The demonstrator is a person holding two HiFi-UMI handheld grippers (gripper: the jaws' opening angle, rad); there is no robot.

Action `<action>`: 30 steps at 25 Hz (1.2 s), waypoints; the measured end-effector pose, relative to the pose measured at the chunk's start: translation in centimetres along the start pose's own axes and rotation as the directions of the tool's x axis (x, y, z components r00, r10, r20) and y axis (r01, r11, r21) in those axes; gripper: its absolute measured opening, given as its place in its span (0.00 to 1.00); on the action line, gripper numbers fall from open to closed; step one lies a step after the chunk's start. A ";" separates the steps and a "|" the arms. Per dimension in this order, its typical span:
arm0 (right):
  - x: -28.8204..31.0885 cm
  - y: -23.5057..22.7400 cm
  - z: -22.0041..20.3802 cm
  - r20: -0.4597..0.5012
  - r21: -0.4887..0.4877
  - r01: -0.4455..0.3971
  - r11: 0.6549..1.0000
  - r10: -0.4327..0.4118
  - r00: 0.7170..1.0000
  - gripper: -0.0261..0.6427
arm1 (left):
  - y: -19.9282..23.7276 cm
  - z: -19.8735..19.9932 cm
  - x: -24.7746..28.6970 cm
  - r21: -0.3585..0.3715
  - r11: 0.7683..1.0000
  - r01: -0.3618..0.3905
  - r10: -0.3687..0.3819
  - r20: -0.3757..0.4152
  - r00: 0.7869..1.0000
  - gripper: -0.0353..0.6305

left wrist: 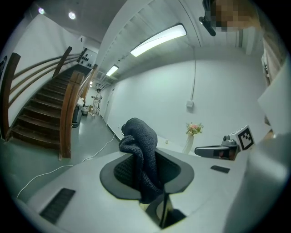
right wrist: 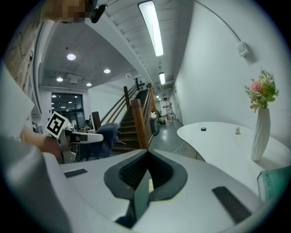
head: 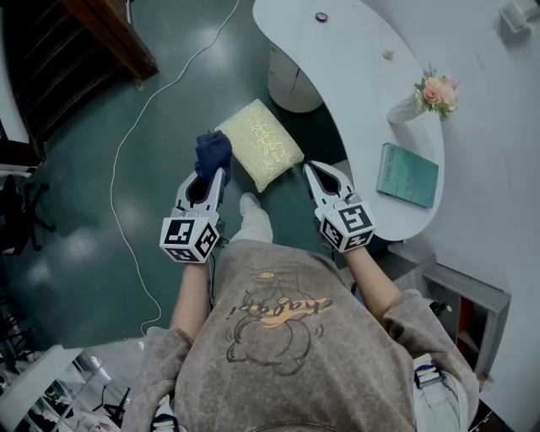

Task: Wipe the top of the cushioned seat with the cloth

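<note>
The left gripper's point(head: 213, 177) fingers pinch a dark blue knitted cloth point(head: 213, 152), held beside the pale yellow cushioned seat point(head: 260, 141) at the white table's point(head: 363, 84) edge. The right gripper's point(head: 310, 170) fingers are pressed together, empty. The cloth should land flat on the seat top.

The glossy teal floor point(head: 84, 253) carries 1 thin white cable point(head: 126, 143), the yellow cushioned seat point(head: 260, 142) and a curved white table point(head: 354, 110) bearing 1 flower vase point(head: 405, 108), 1 green book point(head: 407, 175) and 1 small dark disc point(head: 321, 17)
</note>
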State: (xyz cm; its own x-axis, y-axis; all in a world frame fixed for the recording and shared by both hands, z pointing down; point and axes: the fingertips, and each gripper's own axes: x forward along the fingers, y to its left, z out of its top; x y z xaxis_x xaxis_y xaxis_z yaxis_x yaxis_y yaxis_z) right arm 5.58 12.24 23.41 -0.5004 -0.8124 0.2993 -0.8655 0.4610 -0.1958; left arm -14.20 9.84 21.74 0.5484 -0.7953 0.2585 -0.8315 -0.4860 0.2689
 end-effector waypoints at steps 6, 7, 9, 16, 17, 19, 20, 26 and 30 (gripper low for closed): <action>5.4 -1.5 2.1 -0.010 0.007 0.036 0.999 -0.036 0.999 0.04 | 4.5 1.9 4.1 0.002 1.000 0.025 -0.025 -0.020 0.999 0.19; 6.1 -1.8 2.3 -0.011 0.010 0.042 0.999 -0.042 0.999 0.04 | 4.9 2.1 4.6 0.002 1.000 0.030 -0.030 -0.024 0.999 0.19; 7.3 -2.3 2.6 -0.013 0.019 0.056 0.998 -0.056 0.998 0.04 | 5.8 2.4 5.6 0.001 0.999 0.036 -0.036 -0.031 0.999 0.19; 9.7 -3.6 2.9 -0.027 0.029 0.069 0.997 -0.068 0.997 0.04 | 7.9 2.3 8.1 -0.027 0.999 0.032 -0.034 -0.059 0.998 0.19; 10.0 -3.9 2.9 -0.028 0.030 0.066 0.997 -0.065 0.997 0.04 | 8.1 2.3 8.4 -0.029 0.999 0.030 -0.032 -0.061 0.998 0.19; 10.9 -4.4 2.9 -0.030 0.031 0.061 0.998 -0.060 0.998 0.04 | 8.7 2.2 9.1 -0.033 0.999 0.023 -0.026 -0.069 0.997 0.19; 11.4 -4.7 2.8 -0.032 0.031 0.059 0.998 -0.058 0.998 0.04 | 9.1 2.1 9.4 -0.036 0.999 0.019 -0.021 -0.073 0.997 0.19; 12.2 -7.8 1.8 -0.033 0.053 0.065 0.997 -0.063 0.997 0.04 | 8.8 0.7 11.4 -0.038 0.999 -0.006 0.002 -0.093 0.996 0.19; 12.1 -7.4 2.6 -0.045 0.042 0.054 0.998 -0.052 0.998 0.04 | 8.7 0.8 11.1 -0.052 0.998 -0.017 0.011 -0.107 0.994 0.19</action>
State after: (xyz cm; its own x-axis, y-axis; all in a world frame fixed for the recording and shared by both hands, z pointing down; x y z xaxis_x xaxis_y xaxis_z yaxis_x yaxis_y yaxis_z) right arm 5.93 -1.95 26.05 -0.4547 -0.8185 0.3510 -0.8898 0.4009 -0.2178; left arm -15.41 -3.48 26.16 0.5457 -0.7571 0.3593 -0.8347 -0.4531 0.3129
